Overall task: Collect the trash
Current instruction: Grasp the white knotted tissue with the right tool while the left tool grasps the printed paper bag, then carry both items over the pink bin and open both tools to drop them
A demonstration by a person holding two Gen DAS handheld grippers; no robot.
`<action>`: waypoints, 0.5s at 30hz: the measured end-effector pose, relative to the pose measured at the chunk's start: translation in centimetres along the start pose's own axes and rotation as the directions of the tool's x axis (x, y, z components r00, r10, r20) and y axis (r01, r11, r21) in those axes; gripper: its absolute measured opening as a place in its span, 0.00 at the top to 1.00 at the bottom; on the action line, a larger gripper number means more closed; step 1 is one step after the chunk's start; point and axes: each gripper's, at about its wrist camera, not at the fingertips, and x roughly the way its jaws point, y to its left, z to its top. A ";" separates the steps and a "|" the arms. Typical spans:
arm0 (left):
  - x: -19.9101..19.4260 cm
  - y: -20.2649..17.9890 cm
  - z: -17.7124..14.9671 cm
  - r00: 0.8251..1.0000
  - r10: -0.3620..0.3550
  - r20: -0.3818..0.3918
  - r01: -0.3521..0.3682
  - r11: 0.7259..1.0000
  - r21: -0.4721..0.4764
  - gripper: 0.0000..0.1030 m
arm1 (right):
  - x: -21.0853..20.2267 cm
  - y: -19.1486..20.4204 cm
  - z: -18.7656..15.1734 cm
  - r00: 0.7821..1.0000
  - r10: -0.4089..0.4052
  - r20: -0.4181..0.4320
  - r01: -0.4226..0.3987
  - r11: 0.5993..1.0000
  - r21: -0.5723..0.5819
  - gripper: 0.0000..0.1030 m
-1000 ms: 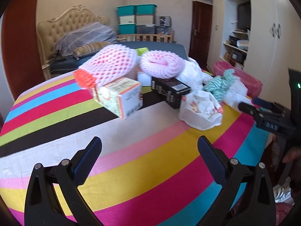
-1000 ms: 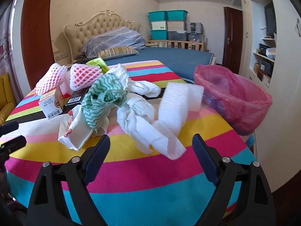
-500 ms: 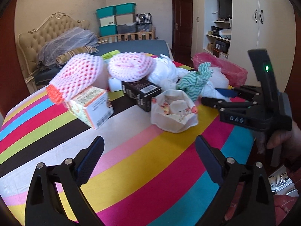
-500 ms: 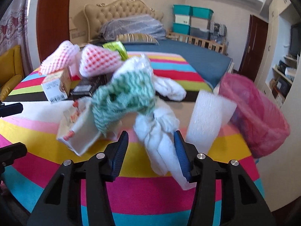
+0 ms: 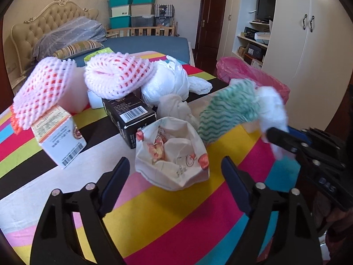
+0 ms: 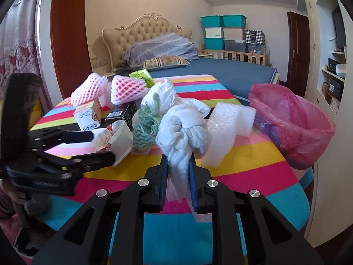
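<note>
Left wrist view: left gripper (image 5: pixel 173 170) open, jaws have just been closing in, either side of the crumpled paper bag (image 5: pixel 174 154) but pads not touching it. Bag sits mid-bench on the striped bench (image 5: pixel 154 216), just in front of the black box (image 5: pixel 130 119) and beside the white carton (image 5: pixel 59 139). Judged: bag is light, thin, crushes easily; best pinched at the open rim, not the body. Foam nets (image 5: pixel 119 77) behind it look featherlight and springy. Right gripper (image 5: pixel 278 137) enters from the right, clamped on a white rag (image 5: pixel 273 108) with the green wavy cloth (image 5: pixel 231 108) against it.

Right wrist view: right gripper (image 6: pixel 178 170) has just closed on the knotted white rag (image 6: pixel 183 130), tail pinched between the pads. Soft, limp, will dangle and may drag the green cloth (image 6: pixel 145 128) touching it. Pink bin bag (image 6: pixel 293 128) stands open at the bench's right edge, near the foam sheet (image 6: pixel 222 128). Near edge of bench is bare, room to swing right; left gripper (image 6: pixel 97 145) close on the left.
</note>
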 end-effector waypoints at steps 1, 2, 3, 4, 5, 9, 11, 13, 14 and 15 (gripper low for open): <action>0.4 0.0 0.2 1.000 -0.001 -0.008 0.001 1.000 -0.007 0.29 | -0.5 -0.3 0.0 1.000 -0.005 0.016 0.005 1.000 0.006 0.83; 0.6 0.0 0.3 1.000 0.001 -0.013 -0.001 1.000 -0.016 0.31 | -1.0 -0.6 0.1 0.999 -0.014 0.032 0.014 1.000 0.009 0.83; 0.9 -0.1 0.5 1.000 0.003 -0.014 -0.003 1.000 -0.021 0.35 | -1.3 -0.5 0.2 0.999 -0.023 0.046 0.023 1.000 0.010 0.83; 0.9 -0.1 0.5 1.000 0.004 -0.014 -0.004 1.000 -0.021 0.36 | -1.7 -0.8 0.2 0.998 -0.031 0.061 0.031 0.999 0.014 0.83; 0.8 -0.2 0.5 1.000 0.007 -0.010 -0.007 1.000 -0.019 0.36 | -2.0 -1.1 0.1 0.997 -0.035 0.069 0.034 0.999 0.017 0.83; -0.3 -0.9 -0.3 1.000 0.006 0.016 -0.007 1.000 0.008 0.36 | -2.5 -1.8 -0.3 0.997 -0.041 0.071 0.038 0.999 0.033 0.83; -1.3 -1.2 -0.7 0.999 0.012 0.038 -0.013 1.000 0.028 0.36 | -2.4 -2.1 -0.6 0.997 -0.039 0.064 0.036 0.999 0.040 0.83; -2.3 -1.4 -1.0 0.998 0.022 0.065 -0.024 0.999 0.039 0.36 | -2.2 -2.2 -0.8 0.997 -0.039 0.061 0.036 0.998 0.047 0.83; -2.8 -1.5 -1.0 0.997 0.025 0.079 -0.029 0.999 0.042 0.36 | -2.2 -2.3 -0.8 0.997 -0.040 0.062 0.036 0.998 0.052 0.83; -3.3 -1.5 -0.9 0.995 0.028 0.098 -0.032 0.999 0.043 0.36 | -2.2 -2.2 -0.9 0.997 -0.040 0.064 0.036 0.998 0.055 0.83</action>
